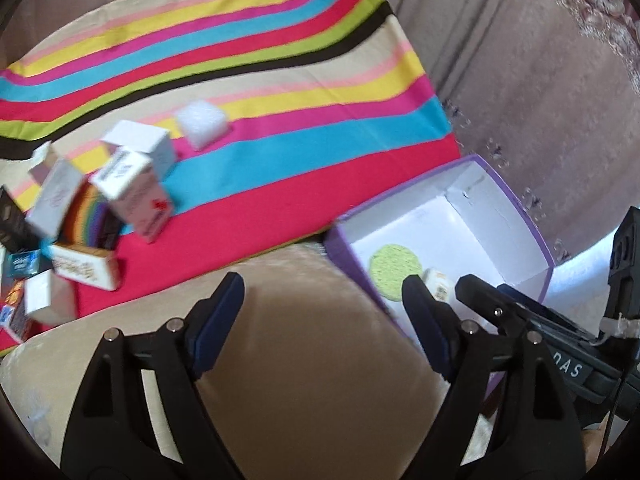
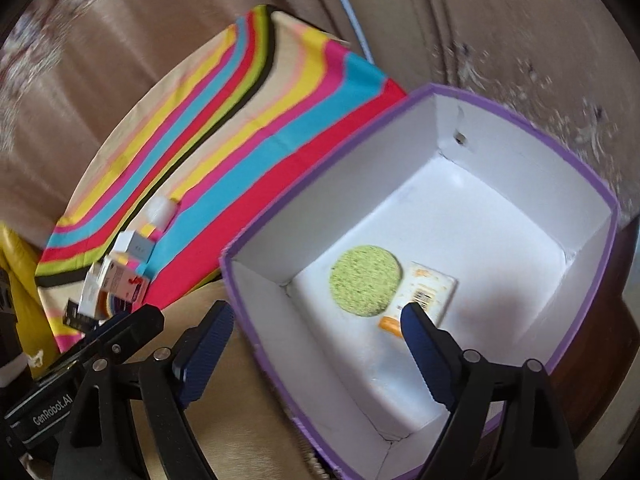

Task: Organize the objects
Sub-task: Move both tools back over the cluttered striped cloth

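Note:
A purple box [image 2: 600,264] with a white inside stands open on the sofa; it also shows in the left wrist view [image 1: 532,224]. Inside lie a round green sponge [image 2: 365,280] and a small white and orange packet [image 2: 430,292]. My right gripper [image 2: 316,316] is open and empty over the box's near left wall. My left gripper [image 1: 326,292] is open and empty above the beige cushion, left of the box. A pile of small cartons [image 1: 120,196] and a white foam cube [image 1: 203,125] lie on the striped cloth [image 1: 280,80].
The beige sofa cushion [image 1: 312,360] lies under both grippers. The brown sofa back [image 2: 120,40] rises behind the cloth. A yellow bag [image 2: 20,280] sits at the far left of the right wrist view.

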Tool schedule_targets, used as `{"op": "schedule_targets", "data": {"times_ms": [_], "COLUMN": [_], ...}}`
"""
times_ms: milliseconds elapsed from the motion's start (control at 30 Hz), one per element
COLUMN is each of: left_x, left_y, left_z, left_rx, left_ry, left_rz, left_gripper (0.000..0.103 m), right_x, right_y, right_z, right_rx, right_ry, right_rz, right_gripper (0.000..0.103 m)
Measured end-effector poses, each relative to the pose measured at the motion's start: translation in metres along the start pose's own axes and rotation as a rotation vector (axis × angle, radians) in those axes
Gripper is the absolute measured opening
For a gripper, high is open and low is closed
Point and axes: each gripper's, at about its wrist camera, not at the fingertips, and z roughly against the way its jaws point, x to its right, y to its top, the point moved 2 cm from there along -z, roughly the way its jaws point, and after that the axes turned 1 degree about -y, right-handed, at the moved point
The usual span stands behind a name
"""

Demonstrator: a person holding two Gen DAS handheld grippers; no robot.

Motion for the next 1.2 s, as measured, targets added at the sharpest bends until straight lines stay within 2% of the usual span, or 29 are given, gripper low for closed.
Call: {"op": "schedule_targets", "data": {"times_ms": [200,567,733,967,1200], "left_x": [-0.044,-0.162,-0.200,-0.271,-0.326], "left_y": [-0.011,-0.051,-0.067,-0.086,-0.101], "left_z": [0.029,0.093,0.107,0.130,0.139], "left_rx": [0.066,0.182,0.195,0.206,0.186], "left_ry": [0.052,0.204,0.251,0.360,0.429], "left_rz": [0.084,0.320,0.402,0.546,0.672], "left_gripper": [0.083,0.083,0.083,0.083,0.081], "right_x": [-0.041,-0.105,-0.137,-0.175,-0.199], "right_y": [-0.006,-0.014,-0.015,-0.016,-0.014], "right_z": [-0.001,-0.013,-0.021,-0.042,-0.061], "right_rx": [-0.002,-0.024,-0.035,-0.067,-0.097], "right_ry": [0.025,0.048,0.061,0.061,0.072], "right_rz": [0.149,0.356,0.456,0.587,0.655], "right_gripper": [0.087,0.087,0.087,0.087,0.087]}}
